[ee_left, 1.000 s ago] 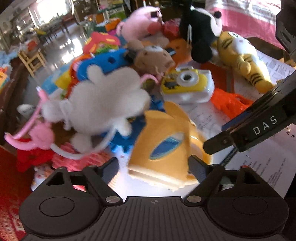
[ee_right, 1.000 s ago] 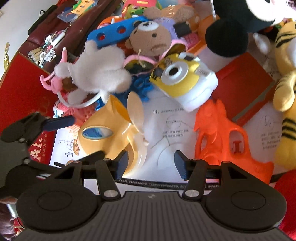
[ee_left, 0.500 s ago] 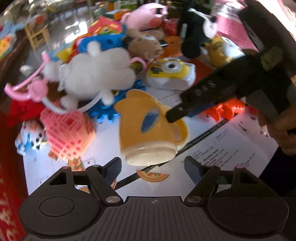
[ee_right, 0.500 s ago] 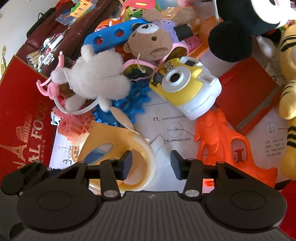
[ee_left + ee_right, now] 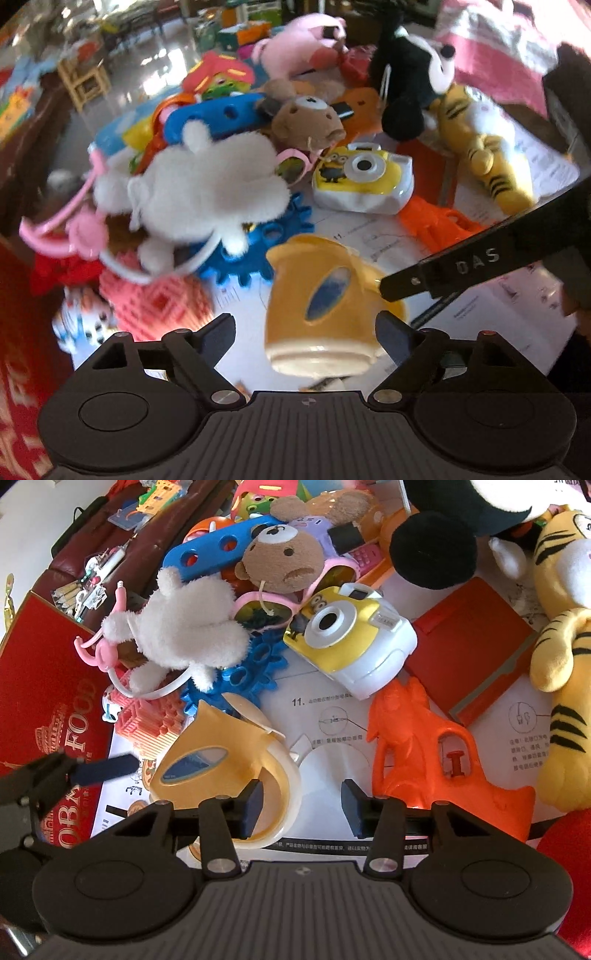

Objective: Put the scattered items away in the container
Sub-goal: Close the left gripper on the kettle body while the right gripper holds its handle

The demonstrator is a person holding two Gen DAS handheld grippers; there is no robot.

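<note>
While both grippers hover low over the cluttered counter (image 5: 332,716), we find the yellow toy kettle (image 5: 325,306) lying on its side on the printed instruction sheet (image 5: 325,709), its base toward the near edge in the left wrist view. The left gripper (image 5: 306,332) has its jaws spread wide, with the kettle base between them; we cannot tell whether either finger touches it. The right gripper (image 5: 302,808) also has its jaws apart: its left finger (image 5: 251,805) sits inside the kettle's handle loop, and nothing is clamped. Just right of the kettle lies the orange water pistol (image 5: 424,753). Beyond it, the yellow toy camera (image 5: 351,638) rests beside the red box (image 5: 476,642). Far left, the white plush (image 5: 188,627) lies over the blue gear pieces (image 5: 251,664), with the brown bear head (image 5: 284,557) behind it. The tiger plush (image 5: 565,627) occupies the right edge. We cannot identify the container in either view.
</note>
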